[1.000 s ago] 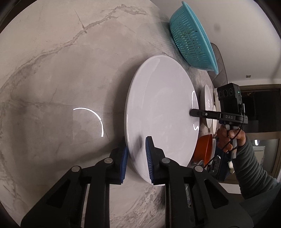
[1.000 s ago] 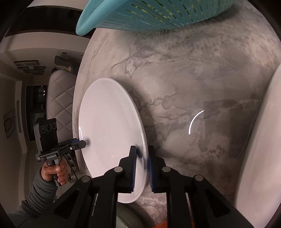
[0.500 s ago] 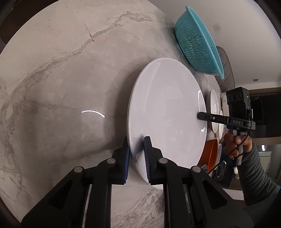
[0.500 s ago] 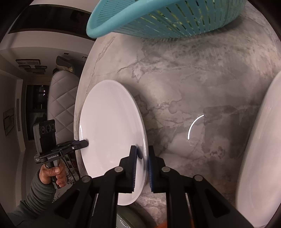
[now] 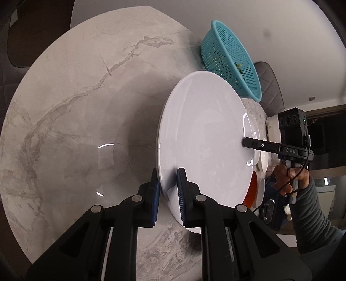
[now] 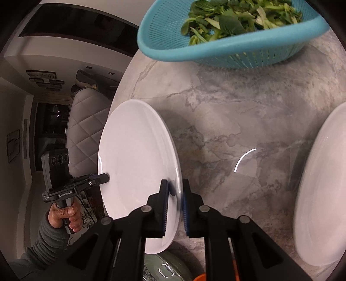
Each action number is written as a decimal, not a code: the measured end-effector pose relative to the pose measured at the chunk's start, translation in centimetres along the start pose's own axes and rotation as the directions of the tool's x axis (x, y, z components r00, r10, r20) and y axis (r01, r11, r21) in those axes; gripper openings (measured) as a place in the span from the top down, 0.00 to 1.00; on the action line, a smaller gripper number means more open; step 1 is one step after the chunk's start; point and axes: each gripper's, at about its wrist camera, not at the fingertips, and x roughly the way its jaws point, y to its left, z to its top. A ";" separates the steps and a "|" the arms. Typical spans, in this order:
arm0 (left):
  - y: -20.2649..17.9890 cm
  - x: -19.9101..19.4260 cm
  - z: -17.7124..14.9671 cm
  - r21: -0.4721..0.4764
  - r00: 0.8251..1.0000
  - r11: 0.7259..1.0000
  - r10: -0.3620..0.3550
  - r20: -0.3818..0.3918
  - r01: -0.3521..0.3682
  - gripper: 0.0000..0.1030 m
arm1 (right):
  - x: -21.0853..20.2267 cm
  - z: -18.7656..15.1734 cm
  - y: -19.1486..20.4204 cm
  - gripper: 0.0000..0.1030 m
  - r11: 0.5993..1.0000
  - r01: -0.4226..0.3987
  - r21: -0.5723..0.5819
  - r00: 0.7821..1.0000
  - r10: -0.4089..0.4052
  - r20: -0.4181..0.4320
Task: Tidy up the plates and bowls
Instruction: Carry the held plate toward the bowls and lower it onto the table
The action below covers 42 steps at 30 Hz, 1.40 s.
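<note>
Above the marble desk (image 5: 71,121) hangs a big white plate (image 5: 201,142), tipped on edge and clear of the stone. Each claw pinches its rim from an opposite side: the left claw (image 5: 168,192) is clamped down tight on the near edge, and the right claw (image 6: 174,194) is clamped just as tight on the far edge. To my eye the plate is stiff, glazed and slippery, heavy enough to want both grips, and it would chip or shatter if it slid out; the rim is the only sensible place to hold it. Beyond the plate sits a blue colander (image 6: 233,49) full of leafy greens (image 6: 237,17). Beside the plate, more white dishes (image 5: 262,155) and an orange bowl (image 5: 250,190) wait. A padded chair (image 6: 86,127) stands behind the plate, at the desk's edge, the room dim around it.
</note>
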 end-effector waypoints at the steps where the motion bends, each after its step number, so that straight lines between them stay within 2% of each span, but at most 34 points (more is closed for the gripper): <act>1: -0.5 -0.7 -0.2 0.008 1.000 1.000 0.001 0.008 -0.001 0.87 | -0.5 0.0 0.4 0.87 1.000 -0.004 -0.005 1.000 0.004 0.009; 9: -5.9 -6.2 -4.4 0.085 0.998 0.996 0.001 0.057 -0.006 0.87 | -5.8 -3.9 4.4 0.87 0.999 -0.015 -0.049 0.995 0.020 0.097; 13: -8.6 -8.0 -7.9 0.124 0.997 0.992 -0.022 0.072 0.013 0.87 | -8.4 -7.7 6.0 0.87 0.998 -0.009 -0.057 0.989 0.017 0.146; 17: -11.0 -8.4 -12.3 0.161 0.998 0.986 -0.042 0.053 0.033 0.87 | -10.6 -12.6 6.6 0.87 0.999 0.001 -0.048 0.981 0.008 0.193; 24: -14.4 -6.2 -21.1 0.203 0.998 0.977 -0.065 -0.021 0.068 0.87 | -12.6 -22.6 4.9 0.87 0.999 0.007 0.046 0.968 -0.018 0.252; 31: -18.2 -3.4 -29.3 0.212 0.999 0.976 -0.033 -0.035 0.039 0.87 | -13.4 -31.5 1.2 0.86 0.991 -0.012 0.136 0.965 -0.024 0.261; 36: -19.8 -0.2 -33.9 0.148 0.999 0.989 -0.020 -0.028 0.024 0.87 | -14.0 -35.0 -2.2 0.87 0.990 -0.028 0.140 0.972 -0.006 0.237; 42: -21.4 4.7 -39.2 0.092 1.000 0.996 -0.009 -0.020 0.011 0.87 | -14.0 -36.8 -6.7 0.86 0.991 -0.008 0.136 0.982 -0.018 0.190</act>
